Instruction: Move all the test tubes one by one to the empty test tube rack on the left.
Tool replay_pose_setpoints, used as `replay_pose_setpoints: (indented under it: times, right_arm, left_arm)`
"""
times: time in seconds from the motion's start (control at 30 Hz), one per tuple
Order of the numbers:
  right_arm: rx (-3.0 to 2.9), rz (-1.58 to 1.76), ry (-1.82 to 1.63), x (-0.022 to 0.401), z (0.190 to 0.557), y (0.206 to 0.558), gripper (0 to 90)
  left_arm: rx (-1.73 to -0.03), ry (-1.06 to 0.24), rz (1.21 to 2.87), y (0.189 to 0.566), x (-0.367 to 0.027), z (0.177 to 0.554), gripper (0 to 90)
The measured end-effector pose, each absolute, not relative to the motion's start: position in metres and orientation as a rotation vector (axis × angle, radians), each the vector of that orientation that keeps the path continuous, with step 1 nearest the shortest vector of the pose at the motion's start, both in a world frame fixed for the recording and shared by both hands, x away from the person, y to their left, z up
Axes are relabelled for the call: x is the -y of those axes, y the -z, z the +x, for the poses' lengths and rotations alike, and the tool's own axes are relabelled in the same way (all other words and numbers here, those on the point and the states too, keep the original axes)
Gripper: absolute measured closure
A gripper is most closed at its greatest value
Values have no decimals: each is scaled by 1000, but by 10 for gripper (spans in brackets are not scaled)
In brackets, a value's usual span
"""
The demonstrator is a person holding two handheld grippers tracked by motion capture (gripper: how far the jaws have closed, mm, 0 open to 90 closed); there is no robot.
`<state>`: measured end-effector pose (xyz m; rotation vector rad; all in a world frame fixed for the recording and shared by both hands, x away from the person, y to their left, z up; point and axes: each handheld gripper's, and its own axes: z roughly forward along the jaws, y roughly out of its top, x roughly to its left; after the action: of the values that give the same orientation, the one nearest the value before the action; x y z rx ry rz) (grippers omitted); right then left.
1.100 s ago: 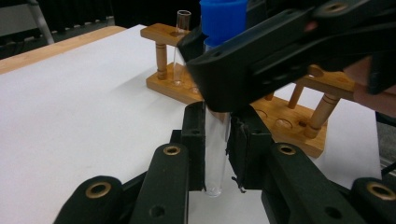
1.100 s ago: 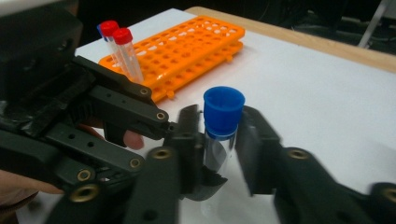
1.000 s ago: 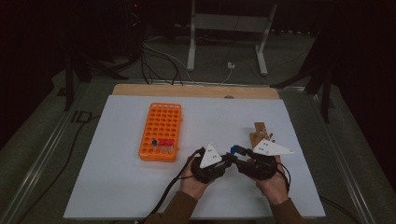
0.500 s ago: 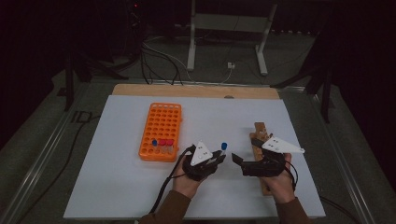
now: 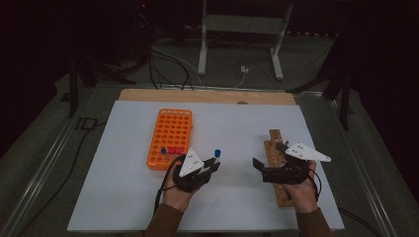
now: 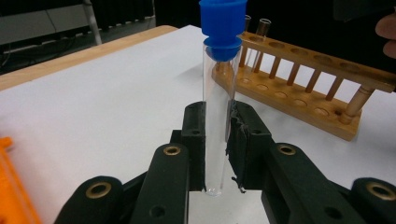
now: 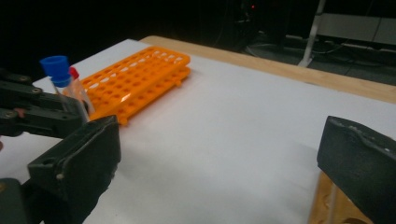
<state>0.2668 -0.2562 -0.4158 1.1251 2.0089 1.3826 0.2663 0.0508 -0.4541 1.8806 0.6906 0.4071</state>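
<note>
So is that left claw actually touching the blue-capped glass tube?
Touching. In the left gripper view, the left gripper has both black pads pressed flat against the sides of the blue-capped tube, holding it upright with no gap.

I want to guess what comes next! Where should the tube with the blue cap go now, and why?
Probably over to the orange rack. The left tool grips the tube upright, clear of the table, and the right tool is open with nothing in it by the wooden rack. The orange rack already holds capped tubes, so carrying it there seems the likely move.
</note>
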Motion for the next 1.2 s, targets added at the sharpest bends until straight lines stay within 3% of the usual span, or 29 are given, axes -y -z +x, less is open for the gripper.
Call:
replay_pose_setpoints:
  times: [1.2]
  right_arm:
    - [-1940,1149,-1384,271,267,415,0]
  left_arm:
    - [-864,-558,1735,433,-164,265,777]
